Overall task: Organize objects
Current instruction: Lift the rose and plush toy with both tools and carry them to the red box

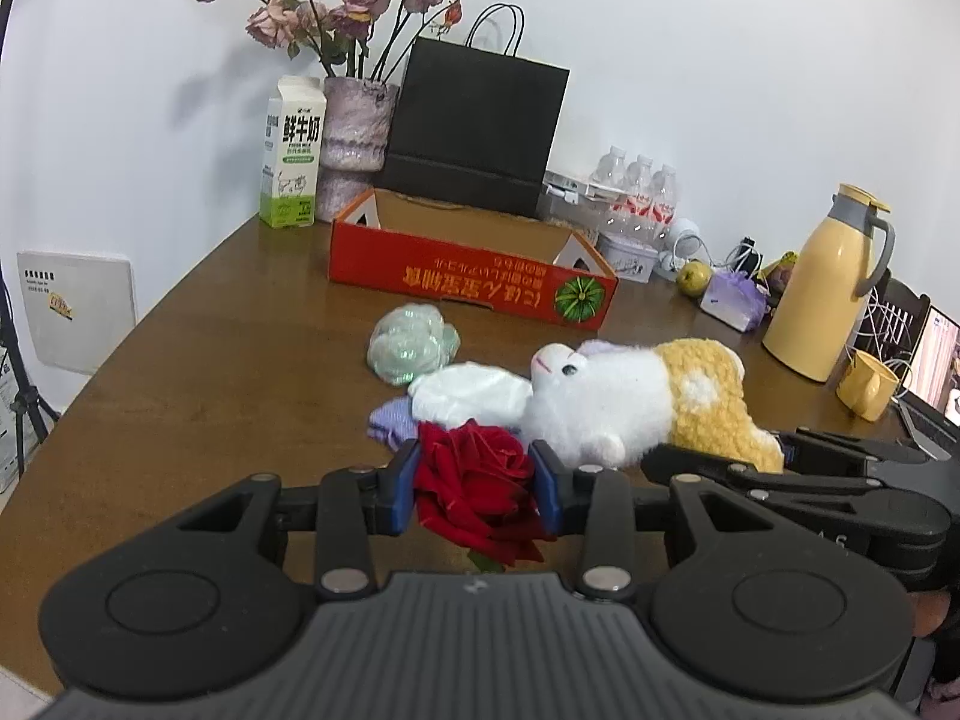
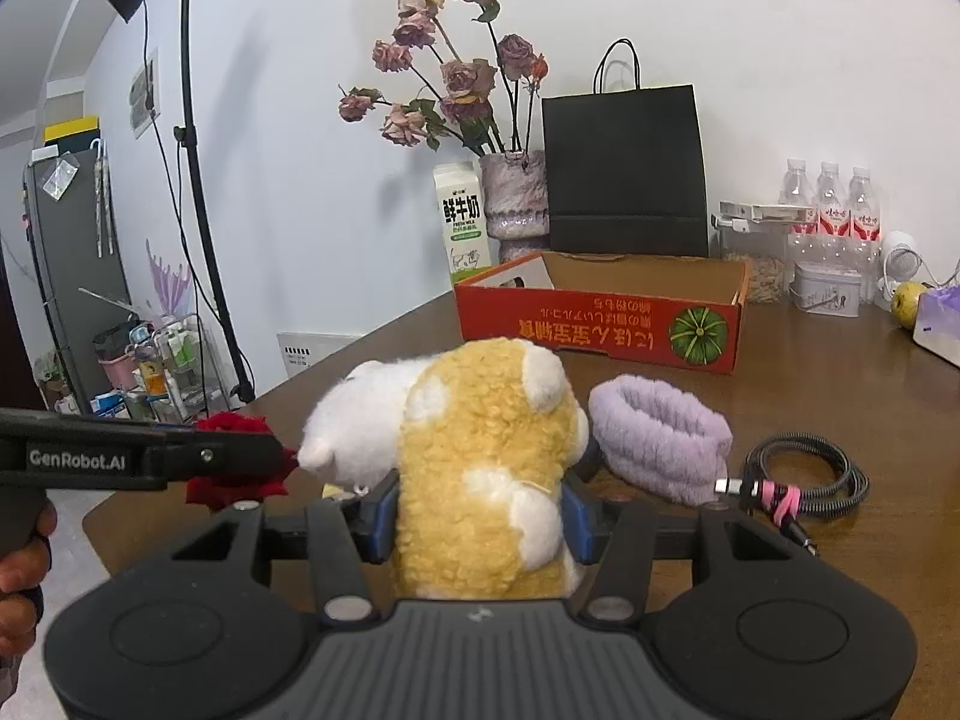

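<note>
Left wrist view, held thing: left gripper [image 1: 474,483] has its blue pads pressed on a red rose [image 1: 474,474].
Left wrist view, target: red cardboard box [image 1: 474,276] lies far ahead, long axis left to right, open side up.
Right wrist view, held thing: right gripper [image 2: 480,519] clamps a plush toy [image 2: 480,468] (yellow end near, white head far-left).
Right wrist view, relation: box [image 2: 600,324] sits far and slightly right; judged about equally reachable by both hands.
</note>
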The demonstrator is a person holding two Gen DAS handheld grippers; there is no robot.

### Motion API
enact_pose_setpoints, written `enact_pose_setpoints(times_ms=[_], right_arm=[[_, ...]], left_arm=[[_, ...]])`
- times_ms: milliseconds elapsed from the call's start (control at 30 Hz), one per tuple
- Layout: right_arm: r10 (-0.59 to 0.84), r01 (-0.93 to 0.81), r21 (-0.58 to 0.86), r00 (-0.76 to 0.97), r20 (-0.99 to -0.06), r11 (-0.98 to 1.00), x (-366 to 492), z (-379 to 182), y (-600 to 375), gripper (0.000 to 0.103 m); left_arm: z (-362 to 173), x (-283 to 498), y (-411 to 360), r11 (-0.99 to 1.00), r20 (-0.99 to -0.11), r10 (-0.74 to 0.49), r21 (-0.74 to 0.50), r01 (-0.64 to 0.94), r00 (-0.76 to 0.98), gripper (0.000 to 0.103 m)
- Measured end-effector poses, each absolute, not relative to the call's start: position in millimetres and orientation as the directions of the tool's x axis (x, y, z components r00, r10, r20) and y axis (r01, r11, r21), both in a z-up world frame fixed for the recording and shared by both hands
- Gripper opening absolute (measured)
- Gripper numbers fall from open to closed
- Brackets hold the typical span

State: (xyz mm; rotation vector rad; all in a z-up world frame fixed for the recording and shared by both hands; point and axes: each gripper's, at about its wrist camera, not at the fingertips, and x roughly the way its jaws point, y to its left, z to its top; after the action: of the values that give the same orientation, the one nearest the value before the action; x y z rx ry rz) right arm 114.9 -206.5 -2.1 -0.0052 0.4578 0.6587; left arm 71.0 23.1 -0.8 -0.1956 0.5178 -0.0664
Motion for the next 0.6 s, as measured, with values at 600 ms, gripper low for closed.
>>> enact_pose_setpoints(times_ms=[600], right_arm=[[0.584, -0.574, 0.154, 0.716, -0.381, 0.804, 185.7, 9.3, -200.9, 0.051]], left_arm=[[21.6, 145.5, 28.7, 0.977, -0.443, -0.107, -0.214, 0.010, 0.890, 0.039]])
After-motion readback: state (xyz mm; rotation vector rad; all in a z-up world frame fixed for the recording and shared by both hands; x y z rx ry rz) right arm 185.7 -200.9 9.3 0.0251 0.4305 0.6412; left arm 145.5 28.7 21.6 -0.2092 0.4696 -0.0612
